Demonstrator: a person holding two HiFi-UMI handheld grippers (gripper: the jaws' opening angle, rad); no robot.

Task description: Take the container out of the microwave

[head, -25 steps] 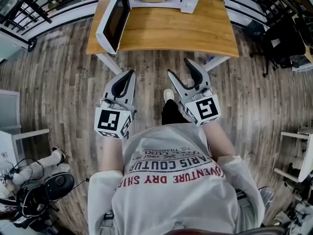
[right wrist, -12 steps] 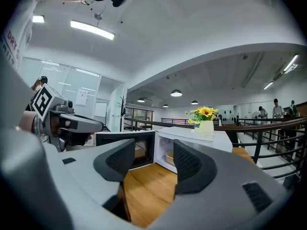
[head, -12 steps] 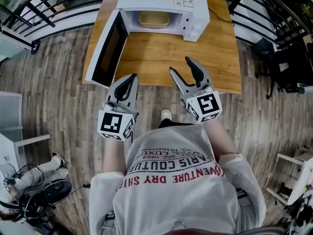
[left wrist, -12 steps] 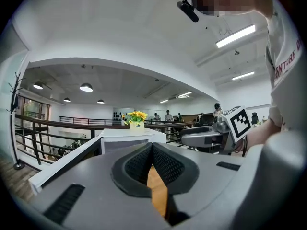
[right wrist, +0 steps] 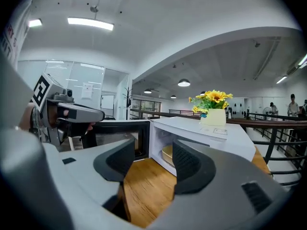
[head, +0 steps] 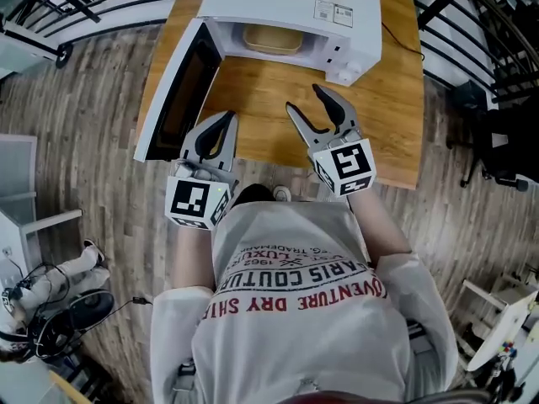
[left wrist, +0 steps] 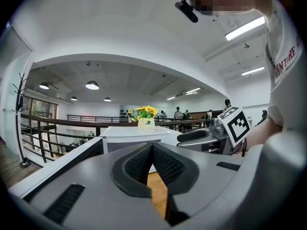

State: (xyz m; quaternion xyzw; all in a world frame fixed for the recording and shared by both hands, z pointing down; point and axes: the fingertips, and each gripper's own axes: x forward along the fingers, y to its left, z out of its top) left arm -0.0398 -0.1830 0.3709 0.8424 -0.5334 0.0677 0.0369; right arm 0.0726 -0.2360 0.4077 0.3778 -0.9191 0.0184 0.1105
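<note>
A white microwave (head: 286,7) stands at the back of a wooden table (head: 379,99), its door (head: 173,91) swung open to the left. Inside sits a tan container (head: 271,38), whose edge also shows in the right gripper view (right wrist: 168,155). My left gripper (head: 215,133) hovers at the table's near edge, just in front of the open door, with its jaws shut and nothing in them (left wrist: 152,147). To its right, my right gripper (head: 308,101) is open and empty over the table, pointing at the microwave cavity (right wrist: 154,157), still well short of it.
A pot of yellow flowers (right wrist: 213,110) stands on top of the microwave. Bare wood (right wrist: 144,186) lies between the grippers and the oven. Black railings (head: 50,15) run behind the table, and white furniture (head: 17,217) stands at the left.
The person has stepped up to the table. Both grippers have moved forward from above the floor to over the table's near edge. Their jaws have kept their state.
</note>
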